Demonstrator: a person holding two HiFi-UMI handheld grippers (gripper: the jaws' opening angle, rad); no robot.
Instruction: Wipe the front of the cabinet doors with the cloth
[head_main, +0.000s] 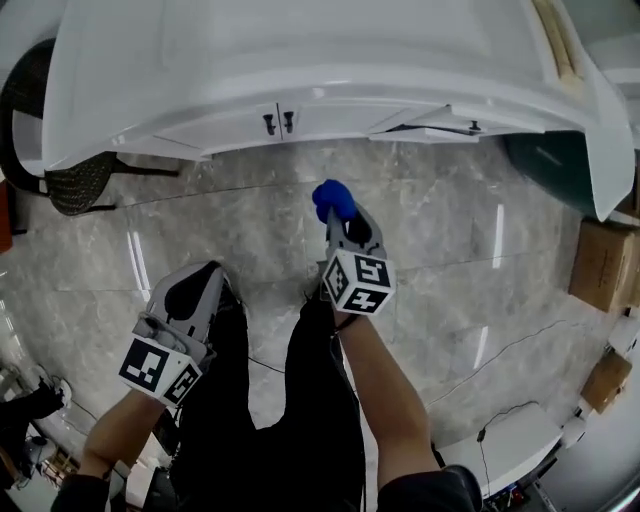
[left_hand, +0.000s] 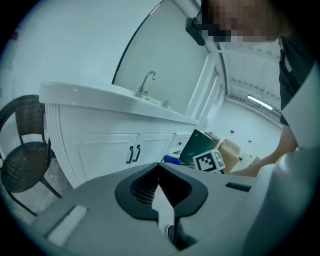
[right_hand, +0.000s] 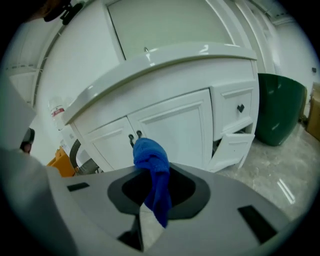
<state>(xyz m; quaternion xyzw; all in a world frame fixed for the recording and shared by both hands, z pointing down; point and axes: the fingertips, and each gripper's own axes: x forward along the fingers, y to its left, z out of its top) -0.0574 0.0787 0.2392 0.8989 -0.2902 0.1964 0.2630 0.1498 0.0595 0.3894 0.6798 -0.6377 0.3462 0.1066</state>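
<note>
Faced the white cabinet doors (right_hand: 172, 130) from well apart, with bare marble floor (head_main: 450, 230) between. Carried the blue cloth (head_main: 333, 199) in the right gripper (head_main: 342, 218), jaws clamped on its middle, with a wad bulging past the tips toward the cabinet and a tail hanging back between the jaws, as read in the right gripper view. Judged to be bunched this way so as to present a soft pad, not hard plastic, to the panels first. Pointed that gripper roughly at the pair of dark handles (right_hand: 135, 137) on the meeting edge of the two doors, probably as a starting line for the wipe. Held the left gripper (head_main: 205, 280) lower and off to the left, jaws closed together on nothing, likely idle with one tool enough for wiping. Had not yet touched cloth to any door; task judged to be at the approach stage. Noted a smaller door (right_hand: 231, 148) ajar to the right of the pair, below a drawer with a dark knob (right_hand: 240, 108); liable to swing if pressed. Noted also a wicker chair (head_main: 60, 175) beside the cabinet's left end and a green bin (right_hand: 280, 107) at its right, neither in front of the paired doors.
</note>
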